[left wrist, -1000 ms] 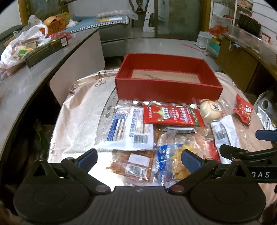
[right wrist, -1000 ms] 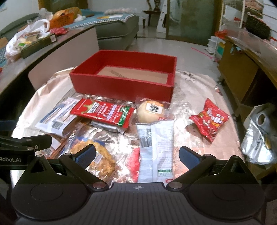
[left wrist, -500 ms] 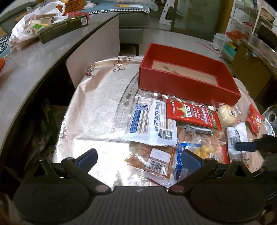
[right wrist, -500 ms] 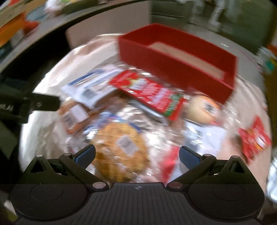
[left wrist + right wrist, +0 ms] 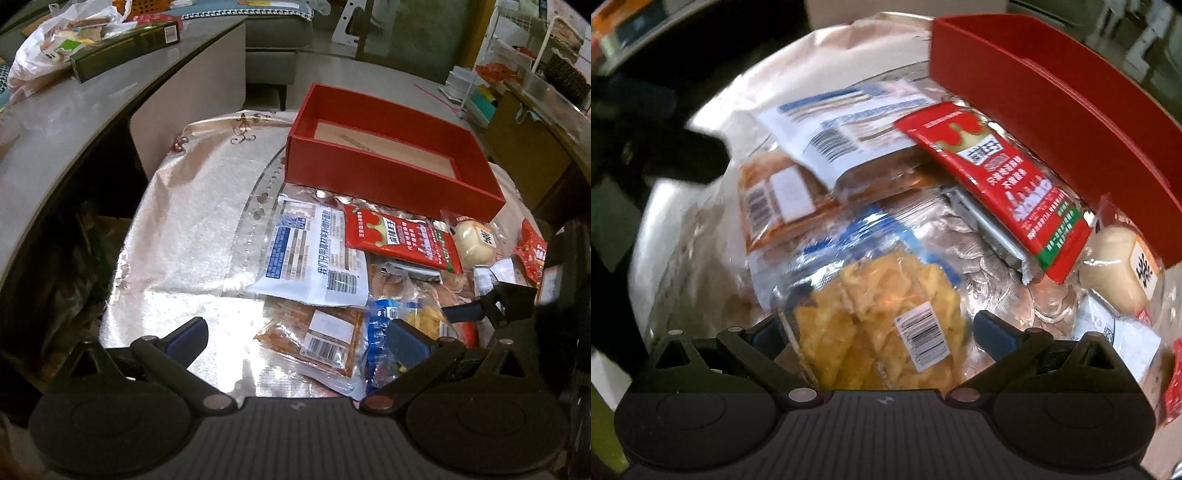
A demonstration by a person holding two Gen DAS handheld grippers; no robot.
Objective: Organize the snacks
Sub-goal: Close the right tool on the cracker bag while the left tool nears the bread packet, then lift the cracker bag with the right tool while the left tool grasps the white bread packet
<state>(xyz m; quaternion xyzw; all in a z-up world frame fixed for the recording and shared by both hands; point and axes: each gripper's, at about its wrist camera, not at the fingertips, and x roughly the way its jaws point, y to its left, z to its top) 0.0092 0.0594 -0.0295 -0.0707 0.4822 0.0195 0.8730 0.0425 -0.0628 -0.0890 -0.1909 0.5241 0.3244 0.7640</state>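
Red box (image 5: 388,173) sits empty at the far side of the table, snack pile just in front of it. Right gripper (image 5: 877,332) is spread wide, low over the yellow cracker bag (image 5: 882,314), which lies between its fingers, long axis roughly along them. Left gripper (image 5: 295,338) is spread too, holding nothing, farther from that bag.

Bare worktop (image 5: 192,236) lay open left of the snack pile, giving clear passage. The red box (image 5: 388,181) walled off the far side, its inside free. Overlapping packets filled the right, and the yellow cracker bag (image 5: 879,314) crowded between the right gripper's (image 5: 879,332) spread fingers.
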